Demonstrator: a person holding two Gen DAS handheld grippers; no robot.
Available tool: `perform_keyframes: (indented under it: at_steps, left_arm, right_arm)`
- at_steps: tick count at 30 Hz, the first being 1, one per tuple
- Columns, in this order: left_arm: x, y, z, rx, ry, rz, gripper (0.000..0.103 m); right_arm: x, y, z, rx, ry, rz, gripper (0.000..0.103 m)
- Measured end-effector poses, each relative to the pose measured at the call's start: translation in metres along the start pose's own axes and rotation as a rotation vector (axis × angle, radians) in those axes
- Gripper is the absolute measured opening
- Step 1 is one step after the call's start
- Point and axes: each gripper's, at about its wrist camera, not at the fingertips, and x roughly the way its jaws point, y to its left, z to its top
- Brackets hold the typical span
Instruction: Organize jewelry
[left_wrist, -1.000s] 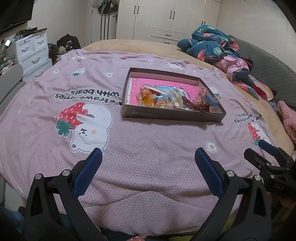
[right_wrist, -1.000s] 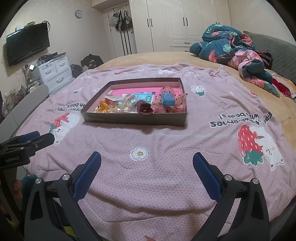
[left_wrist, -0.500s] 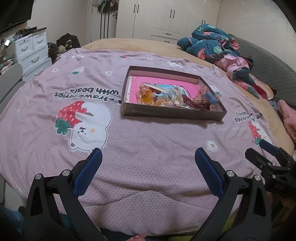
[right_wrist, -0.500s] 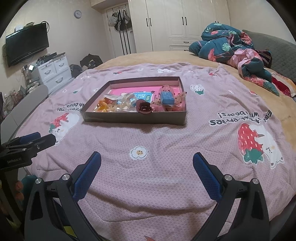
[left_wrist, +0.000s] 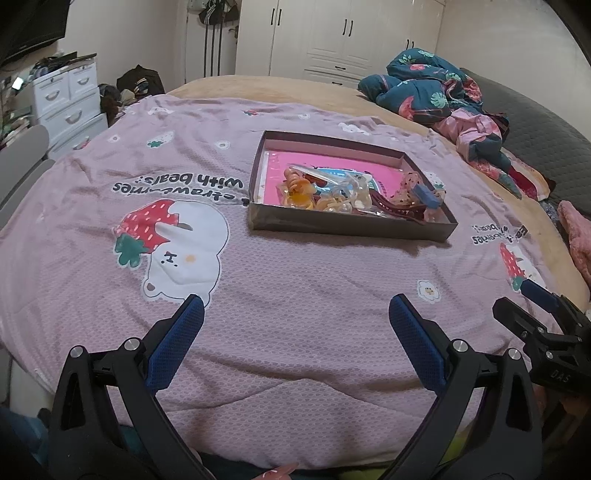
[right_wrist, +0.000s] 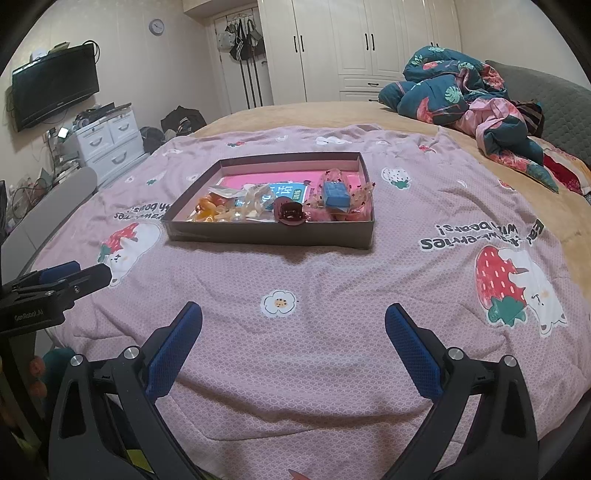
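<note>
A shallow brown box (left_wrist: 347, 221) (right_wrist: 266, 232) with a pink lining lies on the bed. Inside it sit several hair pieces and trinkets: orange clips (left_wrist: 295, 188) (right_wrist: 207, 208), a dark red claw clip (right_wrist: 290, 214), a blue clip (right_wrist: 334, 195) on a dotted pink bow, and clear packets (left_wrist: 347, 188). My left gripper (left_wrist: 295, 317) hovers open over the near edge of the bed, well short of the box. My right gripper (right_wrist: 293, 321) is open too, at about the same distance. Both hold nothing.
A pink quilt (left_wrist: 295, 277) printed with strawberries and bears covers the bed. Crumpled bedding (right_wrist: 461, 99) is heaped at the far right. White drawers (right_wrist: 107, 140) and a wall television (right_wrist: 55, 88) stand on the left, wardrobes (right_wrist: 351, 48) at the back.
Both views have shifted slightly; the box now sits a little higher and nearer the middle. Both grippers stay open.
</note>
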Motion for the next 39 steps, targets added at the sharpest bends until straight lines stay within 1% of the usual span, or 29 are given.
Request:
perform_keyframes:
  at_steps: [27, 39]
  left_arm:
    - [0.001, 0.0033, -0.0003, 0.0, 0.008, 0.004, 0.094]
    - [0.0068, 0.0037, -0.0072, -0.014, 0.032, -0.006, 0.094]
  right_arm:
    - [0.001, 0.001, -0.0011, -0.007, -0.001, 0.001, 0.099]
    - [-0.0006, -0.0001, -0.0016, -0.004, 0.008, -0.009, 0.099]
